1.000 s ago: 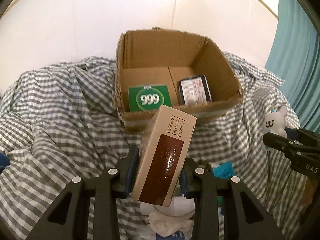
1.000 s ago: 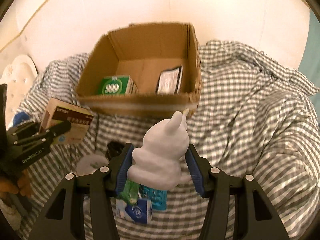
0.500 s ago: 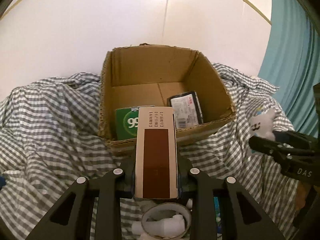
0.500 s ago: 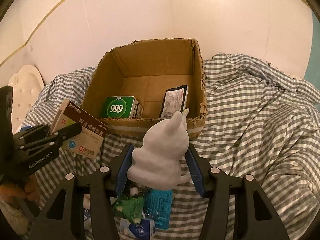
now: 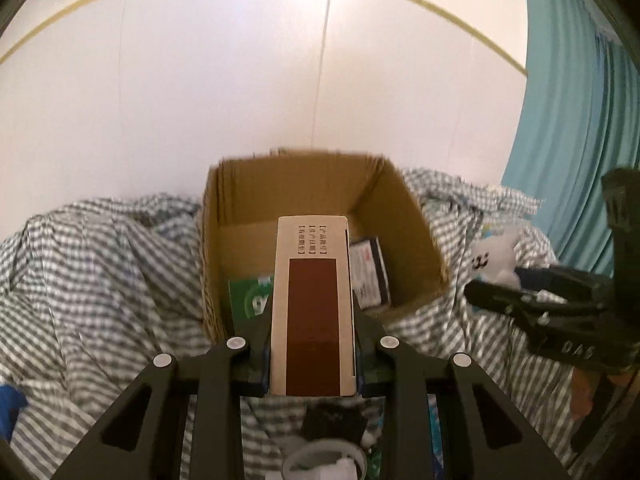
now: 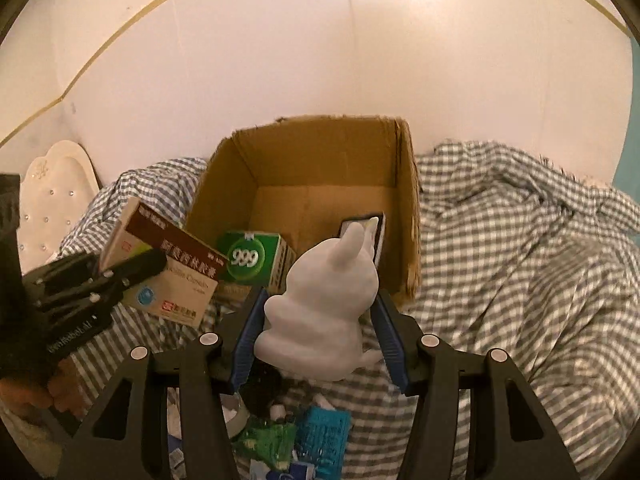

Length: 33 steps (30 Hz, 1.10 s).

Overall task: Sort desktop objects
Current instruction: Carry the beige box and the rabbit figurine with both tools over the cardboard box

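Nearest to you, your left gripper [image 5: 312,364] is clamped on a tan and brown medicine box [image 5: 312,312], held level with its far end pointing into the cardboard box [image 5: 416,216]. Your right gripper [image 6: 318,336] is clenched around a white rabbit toy [image 6: 324,312], ears pointing toward the same cardboard box, just short of its front edge.

Below both grippers, loose items are left to sort: a green packet [image 6: 266,440], a blue packet [image 6: 324,436] and a roll of tape [image 5: 324,460].

Further out, inside the cardboard box, 2 items are already put away: a green box marked 999 [image 6: 250,258] at the left and a dark pouch [image 5: 368,272] leaning at the right. By my judgement the sorting is partway done, with 2 more items about to go in.

Everything rests on rumpled grey and white checked cloth [image 6: 520,260]. Beyond it stands a plain white wall [image 5: 240,100], with a teal curtain [image 5: 572,120] at the right.
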Available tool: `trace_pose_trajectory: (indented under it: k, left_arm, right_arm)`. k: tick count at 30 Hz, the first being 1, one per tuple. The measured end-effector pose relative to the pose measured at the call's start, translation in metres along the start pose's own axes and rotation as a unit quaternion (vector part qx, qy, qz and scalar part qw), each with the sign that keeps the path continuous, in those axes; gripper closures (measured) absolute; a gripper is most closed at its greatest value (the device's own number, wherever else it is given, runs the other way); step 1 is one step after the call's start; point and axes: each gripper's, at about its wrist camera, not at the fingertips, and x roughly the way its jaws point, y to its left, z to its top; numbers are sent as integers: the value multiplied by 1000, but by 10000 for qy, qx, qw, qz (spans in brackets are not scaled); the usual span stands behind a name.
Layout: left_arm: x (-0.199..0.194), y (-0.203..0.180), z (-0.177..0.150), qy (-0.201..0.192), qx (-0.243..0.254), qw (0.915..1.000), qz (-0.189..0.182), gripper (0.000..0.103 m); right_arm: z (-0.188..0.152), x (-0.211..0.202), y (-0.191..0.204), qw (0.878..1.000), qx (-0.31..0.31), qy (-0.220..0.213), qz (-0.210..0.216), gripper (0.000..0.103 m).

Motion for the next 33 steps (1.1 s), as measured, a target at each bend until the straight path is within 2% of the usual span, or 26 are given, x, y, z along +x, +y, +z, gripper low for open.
trace_pose_trajectory:
  k: [13,22,28,33]
  left_arm:
    - [41,14,39,-254,67,9996,100,74]
    - [88,21,48,18,129,9999,72,74]
    - [110,39,59,159,-130,9998,-25,74]
    - [128,48,66,215,-296,9993,3,74]
  right_arm:
    - [50,36,7,9993,-146,-284,171,50]
    - [76,73,4,9988,-351,-304,126,50]
    - [93,94,4,9968,-733,-315,-23,50]
    - [108,113,-4,9977,-606,-315,5,50]
